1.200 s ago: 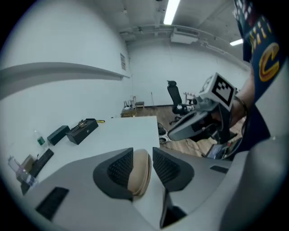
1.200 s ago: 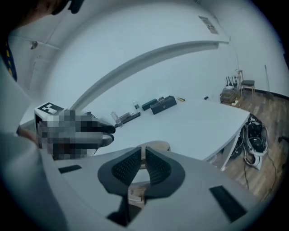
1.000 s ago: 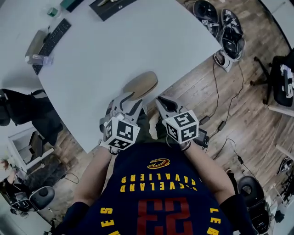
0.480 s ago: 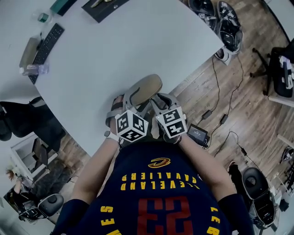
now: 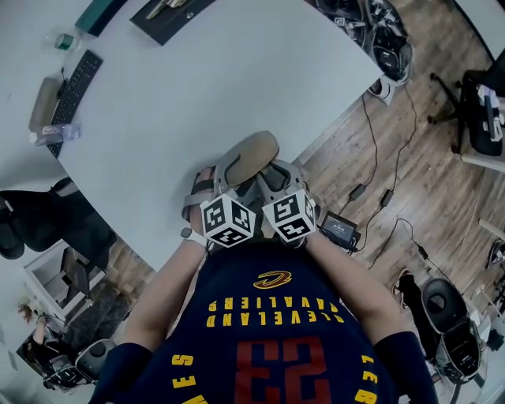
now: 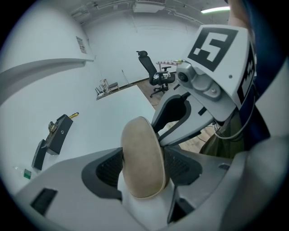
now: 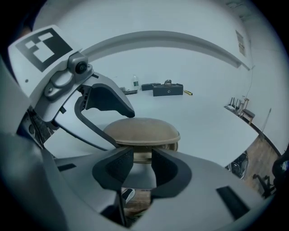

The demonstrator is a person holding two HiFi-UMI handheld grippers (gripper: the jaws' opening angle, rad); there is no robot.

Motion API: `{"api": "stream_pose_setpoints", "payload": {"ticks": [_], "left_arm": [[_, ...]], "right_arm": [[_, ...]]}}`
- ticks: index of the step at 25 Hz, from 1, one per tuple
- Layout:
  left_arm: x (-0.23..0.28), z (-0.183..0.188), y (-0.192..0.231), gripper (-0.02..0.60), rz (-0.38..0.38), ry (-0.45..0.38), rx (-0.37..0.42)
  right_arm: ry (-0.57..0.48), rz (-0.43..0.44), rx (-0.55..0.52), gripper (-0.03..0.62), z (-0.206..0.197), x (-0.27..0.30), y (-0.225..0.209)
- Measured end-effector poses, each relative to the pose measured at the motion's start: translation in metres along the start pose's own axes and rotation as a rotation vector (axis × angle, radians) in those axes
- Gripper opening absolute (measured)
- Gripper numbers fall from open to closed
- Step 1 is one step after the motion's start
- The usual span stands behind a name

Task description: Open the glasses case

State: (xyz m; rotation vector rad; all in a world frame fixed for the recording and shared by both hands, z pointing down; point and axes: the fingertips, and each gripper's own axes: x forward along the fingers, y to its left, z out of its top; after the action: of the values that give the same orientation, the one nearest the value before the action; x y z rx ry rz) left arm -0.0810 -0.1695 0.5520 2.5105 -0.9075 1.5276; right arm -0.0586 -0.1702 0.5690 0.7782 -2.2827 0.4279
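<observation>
A tan oval glasses case (image 5: 251, 154) lies closed near the front edge of the white table (image 5: 197, 79). My left gripper (image 5: 223, 180) has come down over the case's near end. In the left gripper view the case (image 6: 142, 158) stands between the two pads and fills the gap, while the jaws are opening. My right gripper (image 5: 274, 175) sits close beside it at the table edge. In the right gripper view the case (image 7: 141, 130) lies just beyond the tips of my right gripper (image 7: 142, 164), whose jaws stand slightly apart with nothing pressed between them.
A keyboard (image 5: 75, 87), a small bottle (image 5: 51, 134) and a dark tray (image 5: 170, 9) lie at the far left of the table. Cables and a black adapter (image 5: 339, 227) are on the wooden floor to the right. An office chair (image 6: 156, 74) stands beyond the table.
Both grippers have come down and drawn together at the case's near end. The left gripper's jaws now straddle the case; the right one has moved in from off the table edge.
</observation>
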Motion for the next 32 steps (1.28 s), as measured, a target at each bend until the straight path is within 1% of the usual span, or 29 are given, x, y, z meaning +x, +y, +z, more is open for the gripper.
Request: {"api": "stream_pose_setpoints", "payload": {"ticks": [6,10,12,16,19,26,27,29,31,32], "left_arm": [[-0.002,0.001,0.006,0.292,-0.015,-0.005,-0.016],[-0.013,0.002,0.020,0.291,-0.008,-0.028,-0.066],[-0.017,0.003,0.023,0.288,-0.026,-0.042,-0.077],[-0.023,0.007,0.028,0.225,-0.082,-0.062,-0.077],[-0.028,0.008,0.044,0.207,-0.069,-0.073,-0.095],[-0.032,0.001,0.078,0.198,-0.032,-0.078,-0.131],[-0.032,0.000,0.083,0.181,-0.025,-0.075,-0.131],[-0.031,-0.003,0.090,0.120,-0.011,-0.072,-0.125],[-0.030,-0.005,0.097,0.029,0.003,-0.079,-0.129],[-0.029,-0.006,0.101,0.020,0.008,-0.081,-0.138]], "right_arm": [[0.003,0.002,-0.001,0.135,0.000,0.001,0.000],[0.008,0.010,0.011,0.135,0.000,0.001,0.000],[0.009,0.012,0.014,0.135,0.000,0.001,-0.001],[0.014,0.012,0.015,0.135,-0.001,0.000,-0.001],[0.018,0.013,0.018,0.135,0.000,0.001,-0.001],[0.025,0.016,0.026,0.135,0.001,0.001,-0.001],[0.025,0.016,0.027,0.135,0.001,0.001,-0.001],[0.024,0.015,0.028,0.135,0.001,0.001,-0.002],[0.025,0.014,0.030,0.135,0.001,0.001,-0.002],[0.026,0.014,0.032,0.135,0.001,0.001,-0.002]]}}
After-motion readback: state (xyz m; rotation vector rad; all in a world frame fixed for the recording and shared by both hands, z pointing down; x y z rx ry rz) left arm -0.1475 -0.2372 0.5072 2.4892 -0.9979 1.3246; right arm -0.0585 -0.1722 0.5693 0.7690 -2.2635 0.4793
